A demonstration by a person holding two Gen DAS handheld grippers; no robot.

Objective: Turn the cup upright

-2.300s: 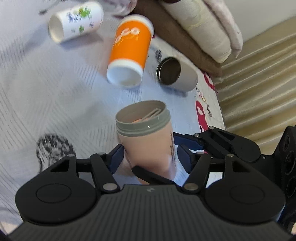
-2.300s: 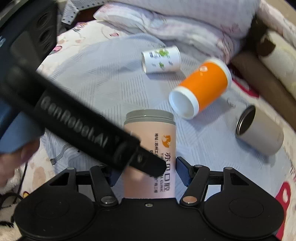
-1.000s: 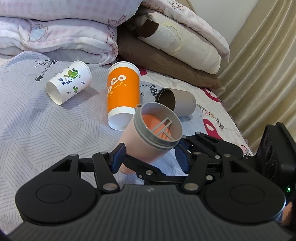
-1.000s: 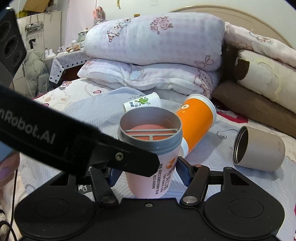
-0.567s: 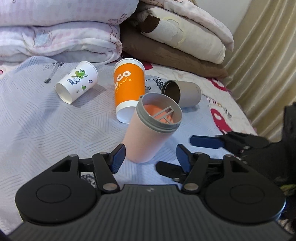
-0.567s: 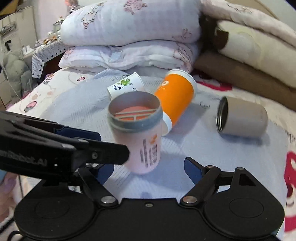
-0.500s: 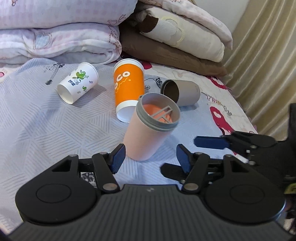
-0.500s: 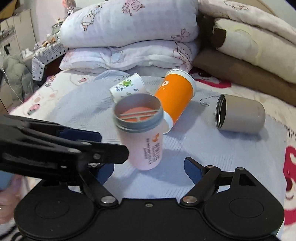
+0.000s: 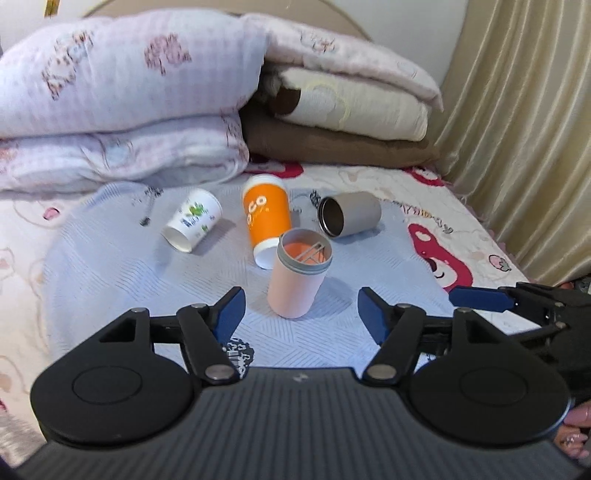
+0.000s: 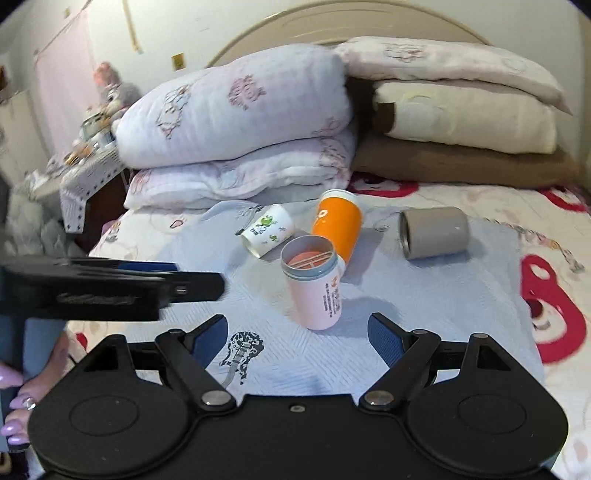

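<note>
We see the pink cup (image 9: 298,280) standing upright on the blue cloth (image 9: 110,266), mouth up, bare cloth around its base. Left gripper (image 9: 298,314) and right gripper (image 10: 297,338) fingers spread apart, touching nothing. The orange cup (image 9: 266,218) behind reads "CO".

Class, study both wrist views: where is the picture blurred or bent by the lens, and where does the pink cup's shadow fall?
Left wrist view: the quilt stack is smeared and the curtain bows from fisheye; the pink cup throws a soft shadow to its right. Right wrist view: the left hand-held gripper is blurred, corners are vignetted, the headboard arches.
</note>
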